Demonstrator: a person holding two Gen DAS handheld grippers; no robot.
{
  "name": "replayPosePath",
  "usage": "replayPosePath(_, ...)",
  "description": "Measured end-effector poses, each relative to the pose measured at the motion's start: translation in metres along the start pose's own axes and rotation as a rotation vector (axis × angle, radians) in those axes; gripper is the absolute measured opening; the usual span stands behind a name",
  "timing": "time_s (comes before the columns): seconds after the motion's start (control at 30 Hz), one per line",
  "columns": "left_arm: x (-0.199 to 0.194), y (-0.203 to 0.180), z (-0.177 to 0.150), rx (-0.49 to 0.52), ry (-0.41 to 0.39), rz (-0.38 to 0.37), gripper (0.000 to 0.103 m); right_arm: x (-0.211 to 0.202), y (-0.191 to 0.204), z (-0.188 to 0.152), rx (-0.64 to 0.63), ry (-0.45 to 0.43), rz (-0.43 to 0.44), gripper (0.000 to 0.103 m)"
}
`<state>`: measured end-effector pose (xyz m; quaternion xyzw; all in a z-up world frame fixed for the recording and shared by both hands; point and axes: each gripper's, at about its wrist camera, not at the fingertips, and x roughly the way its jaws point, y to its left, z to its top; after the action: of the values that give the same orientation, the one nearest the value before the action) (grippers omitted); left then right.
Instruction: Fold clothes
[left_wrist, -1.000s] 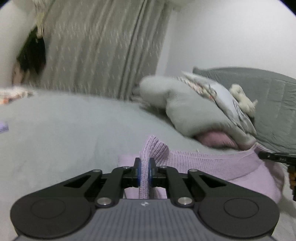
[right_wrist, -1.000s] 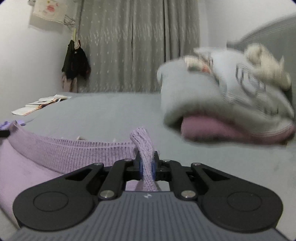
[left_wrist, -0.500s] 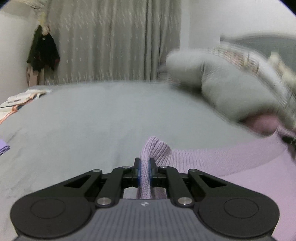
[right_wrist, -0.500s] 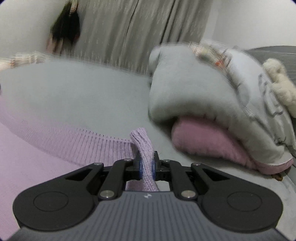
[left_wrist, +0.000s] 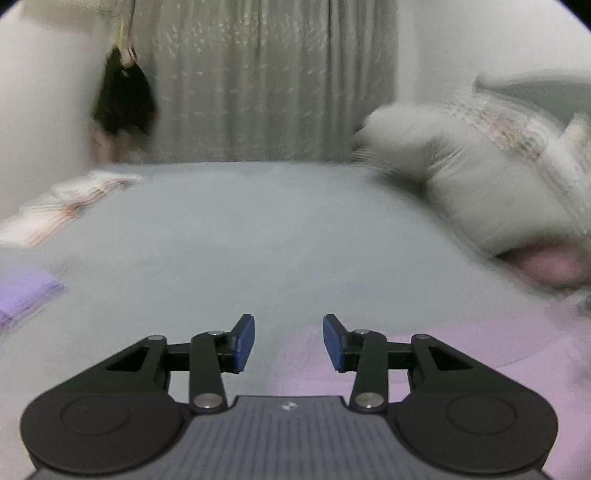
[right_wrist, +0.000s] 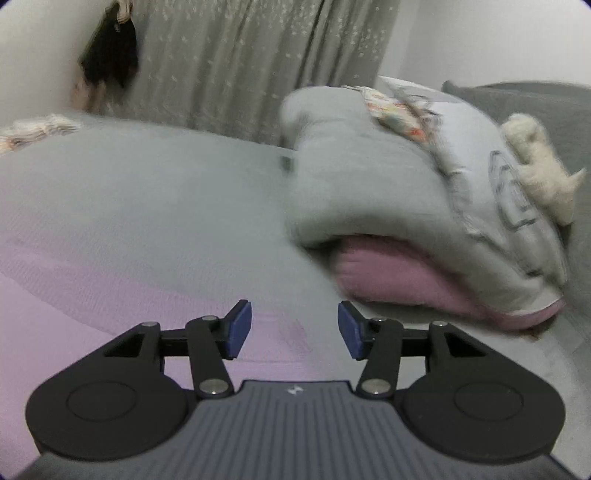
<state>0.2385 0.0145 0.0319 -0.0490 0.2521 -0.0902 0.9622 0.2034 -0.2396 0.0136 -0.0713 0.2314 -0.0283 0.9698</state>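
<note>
While opening, left gripper (left_wrist: 288, 341) with blue pads (left_wrist: 245, 341) spread apart and nothing between them, pale purple sweater (left_wrist: 424, 354) lying just below and to the lower right of the frame. Same for right gripper (right_wrist: 294, 334): jaws opening, pads (right_wrist: 238, 330) parted, gap empty, sweater (right_wrist: 74, 306) spread flat across the lower left, its blurred edge passing under the fingertips. Cannot tell whether either gripper's underside brushes the knit. Both pointed forward and slightly downward over the grey bed (left_wrist: 258, 229). Hands out of view behind the black housings. Heavily blurred in the left wrist view: folded grey bedding (left_wrist: 480, 177) at right over a pink pillow (left_wrist: 550, 264), papers (left_wrist: 66, 203) at left, a purple piece (left_wrist: 22, 295) cut off at the left edge. Sharper in the right wrist view: bedding (right_wrist: 369, 177) over the pillow (right_wrist: 399, 273), a cream plush toy (right_wrist: 539, 166) at upper right, grey curtain (right_wrist: 258, 62) behind, a dark garment (right_wrist: 107, 55) hanging at upper left.
</note>
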Motion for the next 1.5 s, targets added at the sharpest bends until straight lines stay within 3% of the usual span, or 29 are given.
replayPosePath(0.13,-0.002,-0.024,-0.040,-0.057,0.020,-0.070,0.042,-0.021,0.060,-0.015,-0.008,-0.071,0.133,0.054)
replayPosePath(0.2,-0.005,-0.017,-0.059,-0.062,0.020,-0.026,0.039,-0.022,0.068,-0.031,-0.022,-0.059,0.135,0.054)
replayPosePath(0.3,-0.018,0.036,-0.091,-0.071,0.008,0.020,0.034,-0.017,0.010,-0.076,0.048,0.002,0.048,0.057)
replayPosePath(0.4,-0.025,0.071,-0.097,-0.082,0.015,0.086,0.054,-0.019,-0.066,-0.110,0.198,0.035,-0.048,0.062)
replayPosePath(0.43,-0.035,0.098,-0.095,-0.143,0.018,0.077,0.040,-0.021,-0.079,-0.114,0.241,0.033,-0.044,0.065)
replayPosePath(0.53,-0.048,0.113,-0.089,-0.197,0.012,0.134,0.036,-0.042,-0.111,-0.116,0.333,0.002,-0.058,0.065)
replayPosePath(0.63,-0.069,0.097,-0.075,-0.184,-0.016,0.039,0.037,-0.061,-0.139,-0.109,0.404,-0.071,0.007,0.065)
replayPosePath(0.73,-0.073,0.066,-0.062,-0.103,0.036,-0.048,0.040,-0.055,-0.185,-0.115,0.571,-0.025,0.172,0.065)
replayPosePath(0.8,-0.069,0.053,-0.063,-0.074,0.077,-0.040,0.040,-0.050,-0.205,-0.125,0.637,0.027,0.309,0.065)
replayPosePath(0.87,-0.066,0.053,-0.067,-0.066,0.098,0.023,0.040,-0.039,-0.214,-0.138,0.673,0.102,0.481,0.065)
replayPosePath(0.97,-0.071,0.060,-0.075,-0.115,0.122,0.096,0.041,-0.029,-0.208,-0.145,0.654,0.145,0.541,0.065)
replayPosePath(1.13,-0.070,0.073,-0.087,-0.222,0.142,0.110,0.048,-0.023,-0.200,-0.152,0.670,0.177,0.669,0.060)
replayPosePath(1.3,-0.078,0.092,-0.086,-0.367,0.170,0.037,0.048,-0.042,-0.205,-0.163,0.661,0.186,0.704,0.060)
replayPosePath(1.4,-0.079,0.110,-0.092,-0.499,0.190,-0.061,0.048,-0.046,-0.199,-0.170,0.704,0.169,0.737,0.057)
replayPosePath(1.47,-0.075,0.117,-0.097,-0.577,0.203,-0.103,0.048,-0.041,-0.191,-0.165,0.717,0.171,0.728,0.037)
replayPosePath(1.5,-0.073,0.119,-0.099,-0.601,0.205,-0.119,0.044,-0.042,-0.186,-0.155,0.700,0.161,0.716,0.033)
